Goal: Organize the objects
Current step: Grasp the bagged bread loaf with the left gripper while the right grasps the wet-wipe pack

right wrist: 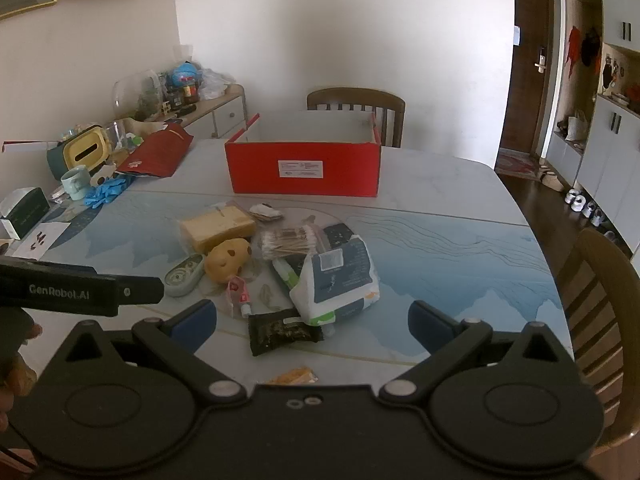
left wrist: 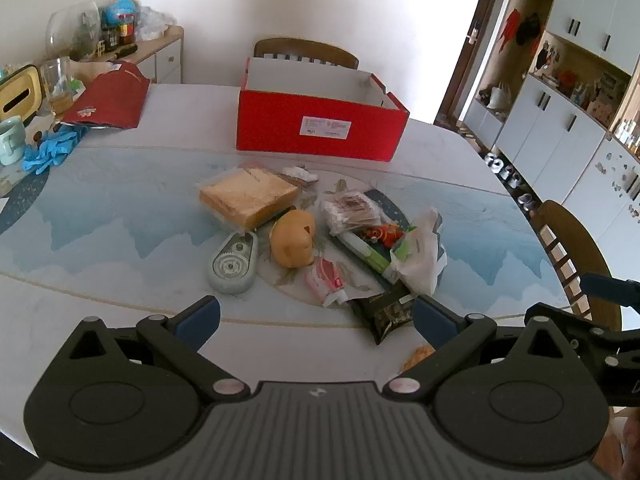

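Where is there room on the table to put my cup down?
Bare patches: right of the white packet, toward the chair, and between the red box and blue gloves. The middle pile around the bread is crowded.

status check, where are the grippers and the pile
Left gripper and right gripper: jaws wide, empty. Pile on table untouched, red box open behind it. Nothing blocking.
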Available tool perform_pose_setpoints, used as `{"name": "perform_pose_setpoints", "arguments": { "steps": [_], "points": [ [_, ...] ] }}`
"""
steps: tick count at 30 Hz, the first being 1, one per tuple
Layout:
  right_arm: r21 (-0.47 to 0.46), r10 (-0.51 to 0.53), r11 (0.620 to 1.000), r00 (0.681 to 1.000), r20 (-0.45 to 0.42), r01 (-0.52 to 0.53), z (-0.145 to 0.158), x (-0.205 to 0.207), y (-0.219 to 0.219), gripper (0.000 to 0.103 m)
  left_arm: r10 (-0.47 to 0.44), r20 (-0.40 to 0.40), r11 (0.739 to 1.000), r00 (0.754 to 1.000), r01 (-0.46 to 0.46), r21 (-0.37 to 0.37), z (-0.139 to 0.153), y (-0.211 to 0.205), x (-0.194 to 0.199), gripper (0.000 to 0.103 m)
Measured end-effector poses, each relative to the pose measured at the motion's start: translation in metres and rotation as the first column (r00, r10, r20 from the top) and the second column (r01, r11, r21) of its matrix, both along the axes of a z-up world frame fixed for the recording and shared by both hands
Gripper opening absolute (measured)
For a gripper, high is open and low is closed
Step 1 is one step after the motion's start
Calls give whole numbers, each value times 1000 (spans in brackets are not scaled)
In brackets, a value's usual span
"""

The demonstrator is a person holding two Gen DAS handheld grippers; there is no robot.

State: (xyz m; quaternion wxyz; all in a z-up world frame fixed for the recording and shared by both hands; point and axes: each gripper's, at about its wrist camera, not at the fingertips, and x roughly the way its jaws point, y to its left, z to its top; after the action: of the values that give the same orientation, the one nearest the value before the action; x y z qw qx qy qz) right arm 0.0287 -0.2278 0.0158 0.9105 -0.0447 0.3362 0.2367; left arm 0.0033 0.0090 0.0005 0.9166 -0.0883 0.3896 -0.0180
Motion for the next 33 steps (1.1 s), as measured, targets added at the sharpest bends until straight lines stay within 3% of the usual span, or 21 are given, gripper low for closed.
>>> {"name": "perform_pose_setpoints", "arguments": {
  "steps": [17,24,33],
  "points": [
    [-30,39,999,999,29,-38,1,9,1,101,38,21,999,999,-39,24,2,12,12,103],
    [-75,27,997,999,39,-24,-8,23,7,99,10,70,991,998,-18,129,-7,27,30,103],
    [-98,-42,994,999,-11,41,-15,62,23,97,-115,54,970,992,100,223,-31,59,100,103]
  ]
}}
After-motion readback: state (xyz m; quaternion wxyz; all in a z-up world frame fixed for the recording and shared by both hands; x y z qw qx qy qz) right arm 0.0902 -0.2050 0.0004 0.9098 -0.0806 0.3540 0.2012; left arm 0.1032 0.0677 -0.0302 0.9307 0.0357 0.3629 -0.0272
